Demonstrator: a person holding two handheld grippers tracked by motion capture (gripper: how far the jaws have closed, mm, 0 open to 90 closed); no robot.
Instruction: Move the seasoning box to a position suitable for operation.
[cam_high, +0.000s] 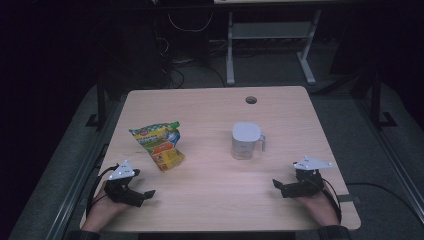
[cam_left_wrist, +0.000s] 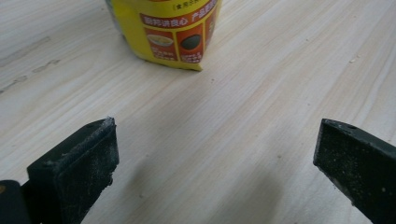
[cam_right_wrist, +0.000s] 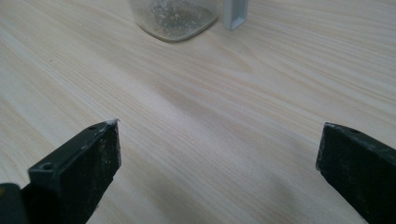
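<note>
On the worktop (cam_high: 210, 200), the yellow snack bag (cam_high: 159, 145) lies ahead of our left hand-held gripper (cam_high: 142, 196), the lidded jug (cam_high: 245, 141) ahead of the right hand-held gripper (cam_high: 279, 187). Both stand wide open, empty. The bag looks light, soft and crinkly, so we'd pinch its top seam; the jug seems rigid, best taken by its handle.

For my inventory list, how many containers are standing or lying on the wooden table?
2. A yellow-green snack bag lies left of centre, and a clear jug with a white lid and handle stands right of centre. Nothing seems hidden.
</note>
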